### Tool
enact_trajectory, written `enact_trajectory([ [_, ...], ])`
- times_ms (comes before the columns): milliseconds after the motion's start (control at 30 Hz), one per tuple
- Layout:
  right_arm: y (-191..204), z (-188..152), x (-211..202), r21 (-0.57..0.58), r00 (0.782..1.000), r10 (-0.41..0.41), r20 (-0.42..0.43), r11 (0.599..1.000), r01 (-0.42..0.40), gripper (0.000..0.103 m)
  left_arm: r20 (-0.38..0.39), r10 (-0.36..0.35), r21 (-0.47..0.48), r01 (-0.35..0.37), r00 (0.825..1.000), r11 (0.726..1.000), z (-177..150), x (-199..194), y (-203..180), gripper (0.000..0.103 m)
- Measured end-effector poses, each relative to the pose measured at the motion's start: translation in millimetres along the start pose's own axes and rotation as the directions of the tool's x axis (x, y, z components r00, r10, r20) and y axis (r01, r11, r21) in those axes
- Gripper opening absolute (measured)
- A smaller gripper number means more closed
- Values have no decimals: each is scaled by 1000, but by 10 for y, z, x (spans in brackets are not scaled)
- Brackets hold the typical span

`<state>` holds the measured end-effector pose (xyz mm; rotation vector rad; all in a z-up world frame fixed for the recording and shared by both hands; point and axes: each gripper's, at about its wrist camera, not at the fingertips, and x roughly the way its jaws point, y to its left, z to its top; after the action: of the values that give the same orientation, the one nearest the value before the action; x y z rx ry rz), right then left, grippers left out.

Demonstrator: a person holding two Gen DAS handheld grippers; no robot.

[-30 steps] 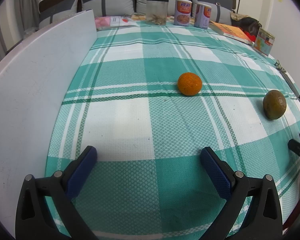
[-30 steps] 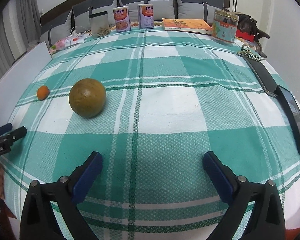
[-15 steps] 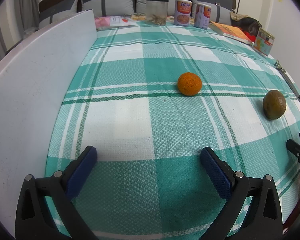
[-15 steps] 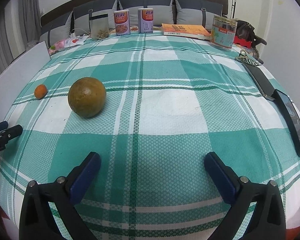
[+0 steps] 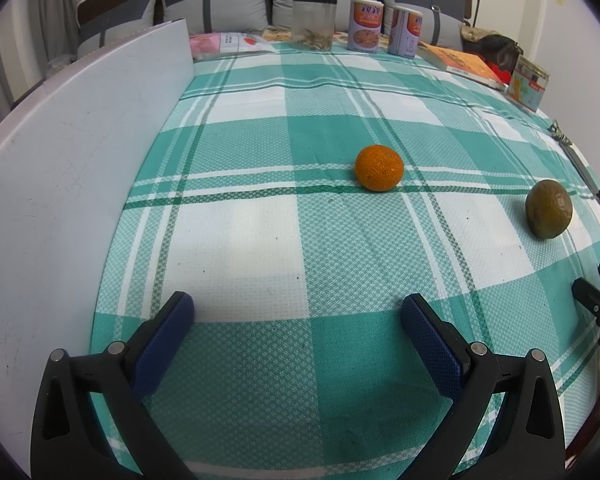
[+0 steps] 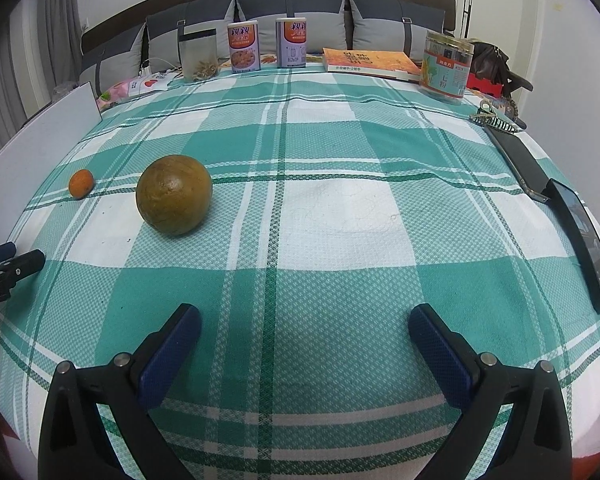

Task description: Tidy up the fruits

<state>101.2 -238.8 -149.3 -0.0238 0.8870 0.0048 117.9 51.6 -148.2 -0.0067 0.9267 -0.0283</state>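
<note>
On the green-and-white checked tablecloth [image 5: 260,240], two fruits, well apart and untouched: a small bright-orange mandarin [image 5: 379,167] near the middle, and a larger round brownish-green fruit [image 6: 174,194] off to its right. Against the frames of a second and half a second ago, next to nothing altered in the left view — same mandarin on the same dark-green stripe, same white board [image 5: 60,184] along the left edge. In the right view, a slight shift only: brownish-green fruit a touch lower and larger, cans and book at the far edge sitting a little lower — probably a small creep forward or downward tilt of that tool. Left gripper [image 5: 296,316] spread wide, blue pads clamping nothing, low over the near cloth. Right gripper [image 6: 304,326] likewise gaping and empty, the brownish-green fruit ahead and left of it. Reading for the task: no fruit grasped yet, no gathering spot evident, work likely at its very start — approach barely begun.
</note>
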Motion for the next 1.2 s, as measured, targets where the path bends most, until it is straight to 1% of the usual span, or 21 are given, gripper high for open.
enact_trajectory([
  [500, 4, -3, 0, 0, 1000, -1, 0, 1000, 1, 103, 0, -3, -1, 3, 1000, 1000, 0, 0, 5, 103],
  [633, 4, -4, -1, 0, 1000, -1, 1, 1000, 1, 103, -17, -1, 0, 1, 1000, 1000, 40, 8, -13, 102],
  [700, 4, -4, -1, 0, 1000, -1, 1, 1000, 1, 103, -30, -44, -6, 44, 999, 999, 135, 17, -46, 101],
  [767, 5, -5, -1, 0, 1000, -1, 1, 1000, 1, 103, -21, -98, -11, 98, 995, 995, 313, 28, -128, 101],
  [800, 6, -5, -1, 0, 1000, 0, 1, 1000, 0, 103, -10, -109, 2, 109, 994, 994, 399, 31, -185, 101],
  [833, 6, -6, -2, 0, 1000, 0, 1, 1000, 0, 103, 0, -110, 19, 110, 994, 994, 458, 37, -231, 100],
  [900, 7, -7, -2, 0, 1000, -1, 1, 1000, 1, 103, 9, -92, 83, 91, 996, 992, 609, 114, -403, 99],
  [933, 8, -7, -2, 0, 1000, -1, 1, 1000, 1, 103, 6, -83, 103, 82, 997, 991, 638, 148, -449, 95],
  [967, 7, -7, -2, 0, 1000, -1, 1, 1000, 1, 103, -5, -64, 129, 64, 998, 990, 675, 221, -519, 83],
  [1033, 8, -8, -2, 0, 1000, -1, 1, 1000, 1, 103, -41, -39, 150, 45, 998, 988, 706, 366, -573, 68],
  [1067, 9, -9, -3, 1, 1000, -1, 1, 1000, 1, 103, -49, -39, 151, 46, 998, 987, 712, 417, -582, 68],
  [1100, 9, -9, -3, 0, 1000, -1, 1, 1000, 1, 103, -27, -51, 142, 55, 998, 988, 718, 413, -575, 65],
  [1133, 10, -10, -3, 1, 1000, -1, 1, 1000, 1, 103, -21, -50, 136, 52, 999, 989, 718, 410, -563, 49],
  [1167, 10, -10, -3, 1, 1000, -1, 0, 1000, 1, 103, -20, -62, 124, 64, 998, 990, 720, 400, -545, 29],
  [1200, 10, -3, -3, 1, 1000, 1, -4, 1000, -1, 103, -25, -69, 110, 71, 997, 991, 720, 382, -524, 30],
])
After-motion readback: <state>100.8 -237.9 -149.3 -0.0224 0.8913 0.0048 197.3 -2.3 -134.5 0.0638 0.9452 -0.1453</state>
